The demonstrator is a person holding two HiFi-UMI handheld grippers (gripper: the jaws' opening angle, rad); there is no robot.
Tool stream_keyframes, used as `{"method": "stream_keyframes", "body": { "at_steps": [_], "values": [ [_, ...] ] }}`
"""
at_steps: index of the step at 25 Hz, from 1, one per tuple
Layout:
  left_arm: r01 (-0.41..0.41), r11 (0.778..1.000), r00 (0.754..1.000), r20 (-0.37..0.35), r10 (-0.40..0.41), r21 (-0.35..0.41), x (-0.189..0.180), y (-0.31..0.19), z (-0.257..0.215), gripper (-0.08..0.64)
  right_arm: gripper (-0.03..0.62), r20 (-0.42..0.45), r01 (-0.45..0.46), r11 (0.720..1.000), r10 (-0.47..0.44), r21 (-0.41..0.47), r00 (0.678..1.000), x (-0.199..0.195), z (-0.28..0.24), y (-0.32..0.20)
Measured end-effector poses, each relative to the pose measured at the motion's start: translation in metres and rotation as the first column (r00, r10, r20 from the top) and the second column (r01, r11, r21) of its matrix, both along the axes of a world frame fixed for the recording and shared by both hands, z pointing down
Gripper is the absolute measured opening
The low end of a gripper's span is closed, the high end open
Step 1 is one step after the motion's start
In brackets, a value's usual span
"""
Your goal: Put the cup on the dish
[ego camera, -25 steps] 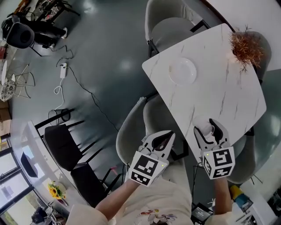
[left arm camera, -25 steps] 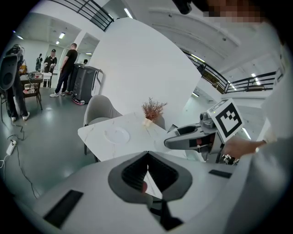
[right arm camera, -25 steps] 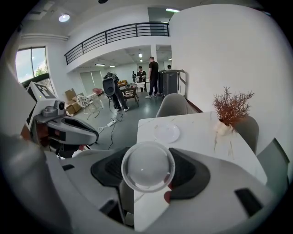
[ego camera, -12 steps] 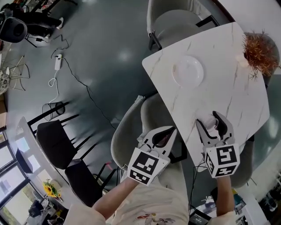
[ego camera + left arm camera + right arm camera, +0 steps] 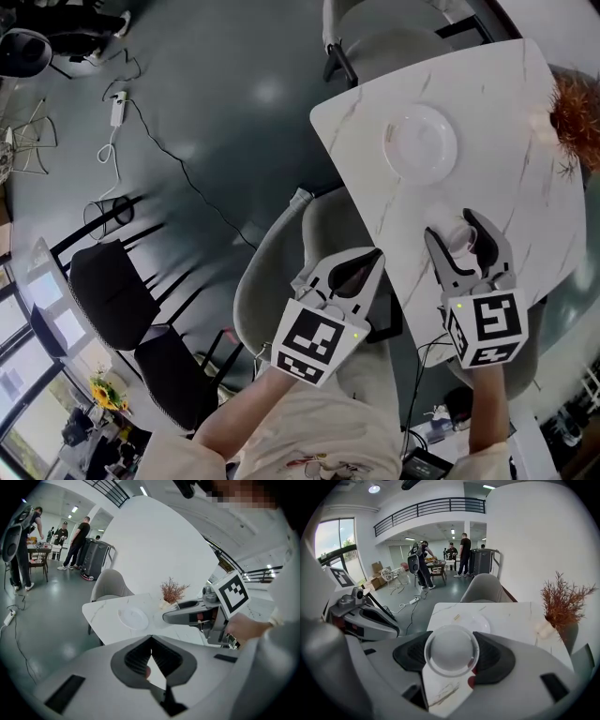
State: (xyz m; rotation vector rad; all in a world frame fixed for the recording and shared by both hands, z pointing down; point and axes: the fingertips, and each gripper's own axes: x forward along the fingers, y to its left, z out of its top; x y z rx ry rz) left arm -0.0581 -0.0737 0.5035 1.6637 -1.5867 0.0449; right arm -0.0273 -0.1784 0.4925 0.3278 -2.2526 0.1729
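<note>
Clear cup (image 5: 451, 654) pinched in right hand-held gripper (image 5: 454, 228) — dish (image 5: 420, 142) ahead; left hand-held gripper (image 5: 373, 255) pressed together.

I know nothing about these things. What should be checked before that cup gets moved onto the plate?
1. Cup held by right gripper: ok, jaws closed on it.
2. Dish empty: ok.
3. Table between cup and dish bare: ok.
4. Left gripper out of the way: ok, shut, empty, beside the table edge.
5. Cup lifted off the table: cannot tell.
</note>
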Motion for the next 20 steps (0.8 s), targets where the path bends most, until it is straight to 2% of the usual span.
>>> {"method": "stream_keyframes", "body": {
  "at_steps": [10, 20],
  "values": [
    [0.020, 1.000, 1.000, -0.018, -0.021, -0.015, -0.018, -0.011, 0.025, 0.005, 0.268, -0.013, -0.011, 1.000, 0.011, 0.007, 1.000, -0.024, 0.018, -0.031],
    [0.036, 0.999, 0.999, -0.027, -0.036, -0.013, -0.029, -0.029, 0.043, 0.005, 0.268, -0.032, 0.018, 1.000, -0.018, 0.012, 0.999, -0.048, 0.035, -0.051]
  ]
}}
